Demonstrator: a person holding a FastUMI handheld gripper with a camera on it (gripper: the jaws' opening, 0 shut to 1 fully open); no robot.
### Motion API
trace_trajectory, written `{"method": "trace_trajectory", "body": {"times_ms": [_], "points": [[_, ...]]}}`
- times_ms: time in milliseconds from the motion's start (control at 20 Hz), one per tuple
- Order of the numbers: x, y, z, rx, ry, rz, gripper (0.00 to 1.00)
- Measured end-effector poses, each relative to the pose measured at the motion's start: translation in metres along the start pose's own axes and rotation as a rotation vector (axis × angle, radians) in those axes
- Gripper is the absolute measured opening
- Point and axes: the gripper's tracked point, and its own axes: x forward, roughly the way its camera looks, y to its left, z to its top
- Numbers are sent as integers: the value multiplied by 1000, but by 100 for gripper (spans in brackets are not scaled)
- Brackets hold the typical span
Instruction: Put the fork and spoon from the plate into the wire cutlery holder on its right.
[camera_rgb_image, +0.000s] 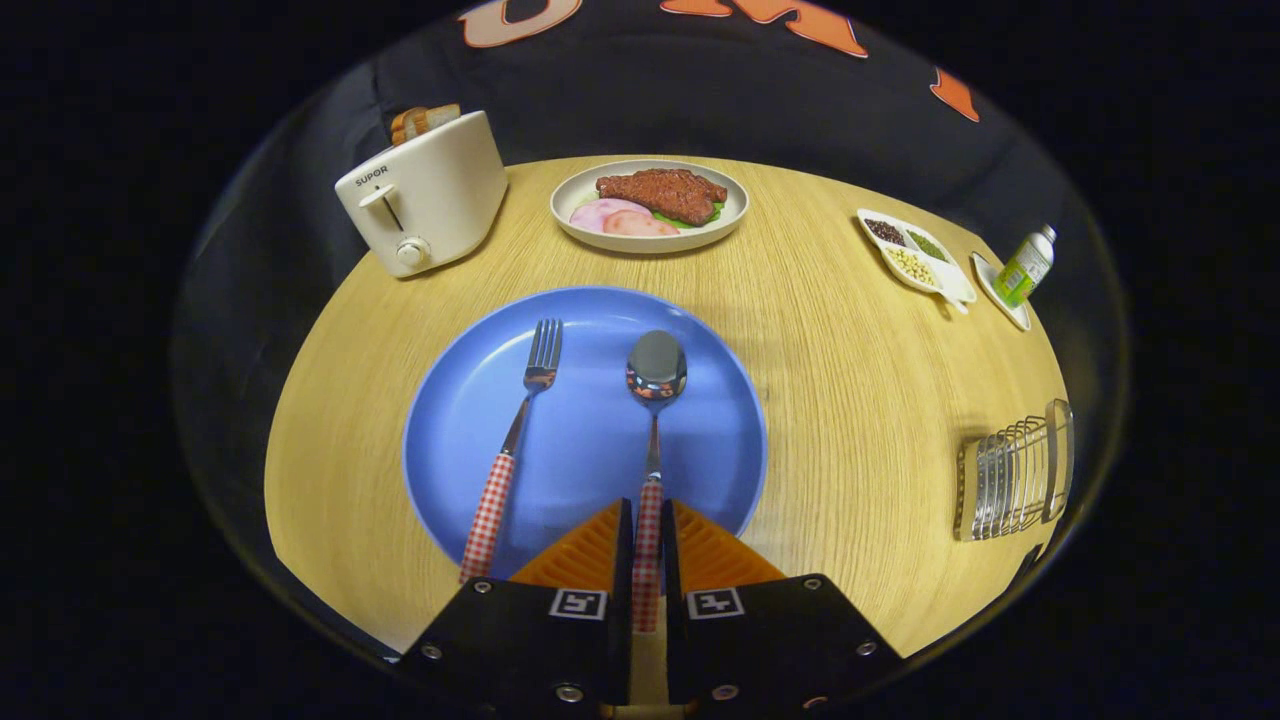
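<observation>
A blue plate (700, 440) lies on the round wooden table just ahead of my fingers. On it rest a fork (517, 430) on the left and a spoon (655, 400) on the right, both with red-and-white checked handles. My gripper (647, 545) is shut on the spoon's handle, with both fingers pressing its sides near the plate's near rim. The spoon's bowl points away from me and still lies on the plate. The wire cutlery holder (1012, 470) stands far to the right of the plate, near the table's edge.
A white toaster (425, 195) with bread stands at the far left. A plate of meat and ham slices (650, 205) sits beyond the blue plate. At the far right are a divided dish of seeds (915, 255) and a small bottle (1027, 265) on a saucer.
</observation>
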Motion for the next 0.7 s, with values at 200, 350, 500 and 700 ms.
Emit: {"method": "trace_trajectory", "body": {"times_ms": [200,350,500,700], "points": [[-1,-2,1,-9,-11,19,9],[-9,-5,9,-45,-53,45,7],[-26,-9,21,-44,-92,78,7],[-53,-30,38,-8,-136,92,7]]}}
